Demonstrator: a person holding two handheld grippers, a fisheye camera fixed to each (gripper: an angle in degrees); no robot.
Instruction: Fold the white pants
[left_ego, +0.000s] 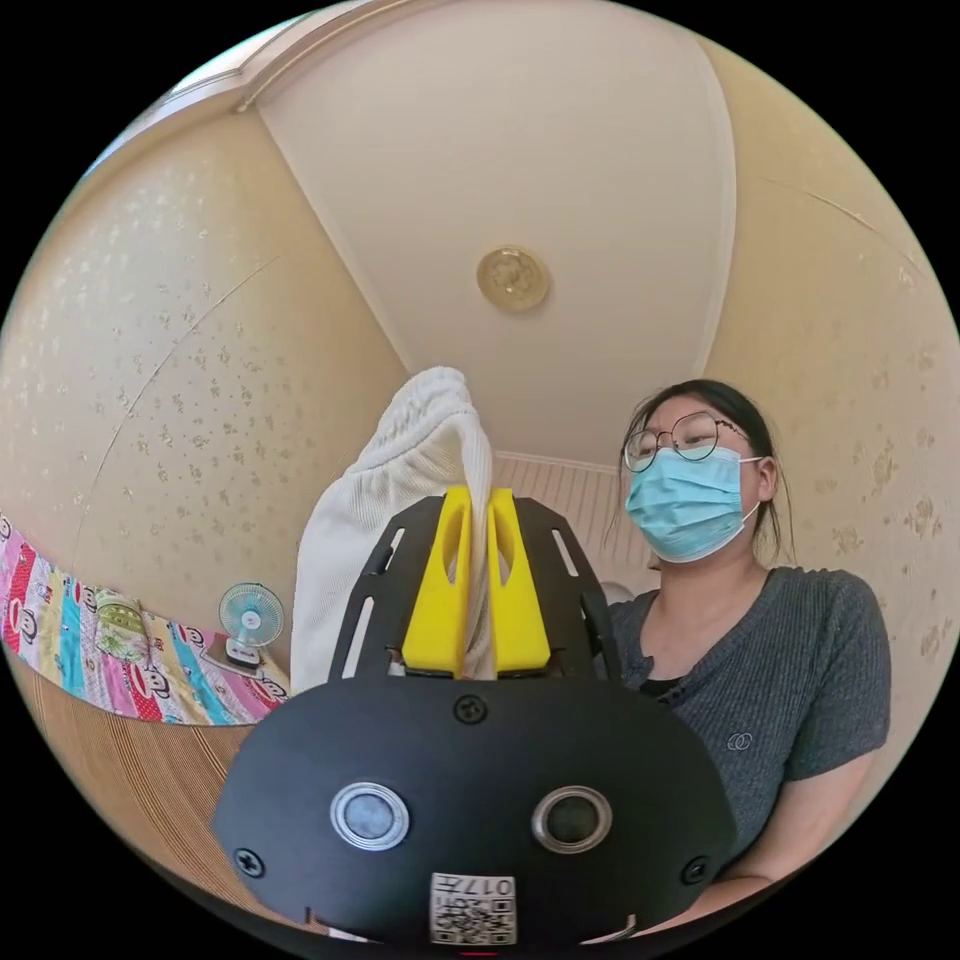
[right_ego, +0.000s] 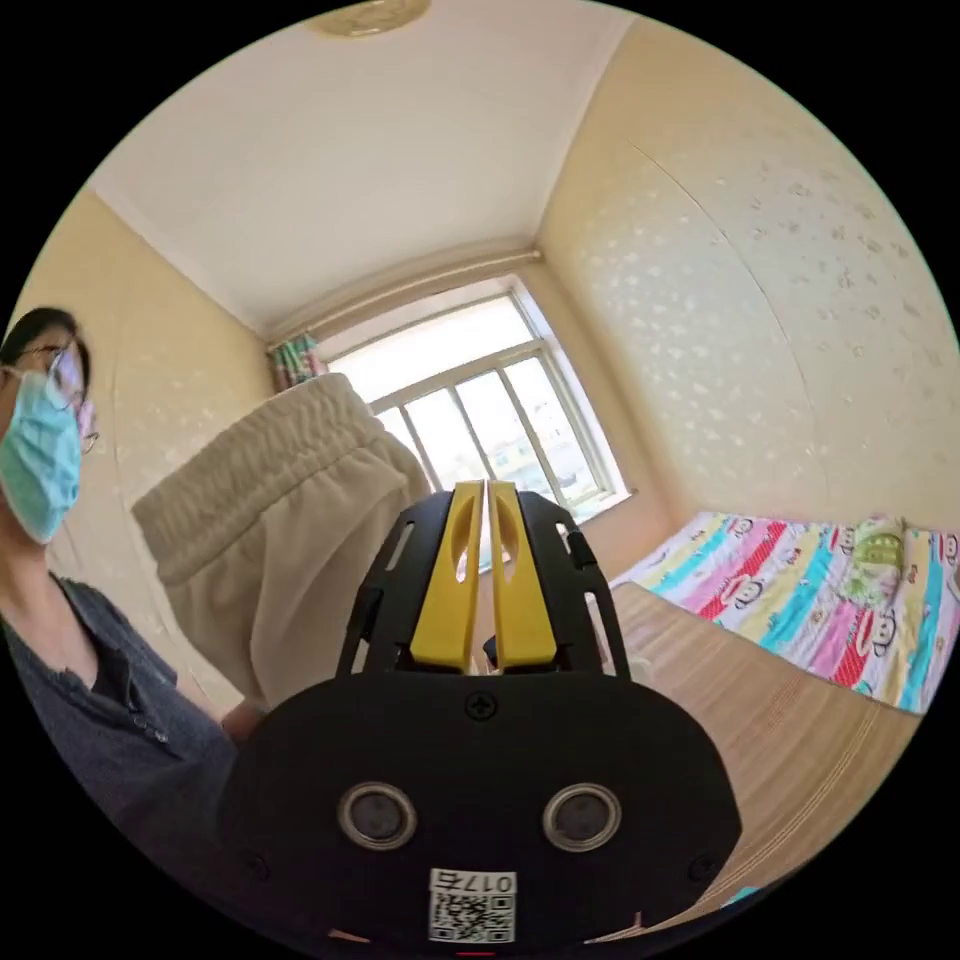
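Note:
In the left gripper view, the white pants (left_ego: 400, 500) rise above my left gripper (left_ego: 480, 495), ribbed waistband uppermost. A fold of the cloth runs down between the two yellow jaws, which are shut on it. The rest hangs down to the left of the gripper. In the right gripper view, the same pants (right_ego: 270, 520) hang in the air to the left of my right gripper (right_ego: 484, 488), with the gathered waistband along their top edge. The right jaws stand closed together and I see no cloth between them. The pants' right edge passes behind the gripper's black frame.
A person in a grey top (left_ego: 780, 680) and a face mask stands close beside both grippers. A bed with a bright striped cover (right_ego: 800, 600) and woven mat (right_ego: 760, 720) lies below. A small fan (left_ego: 250, 620) stands on the bed, a window (right_ego: 480, 400) is behind.

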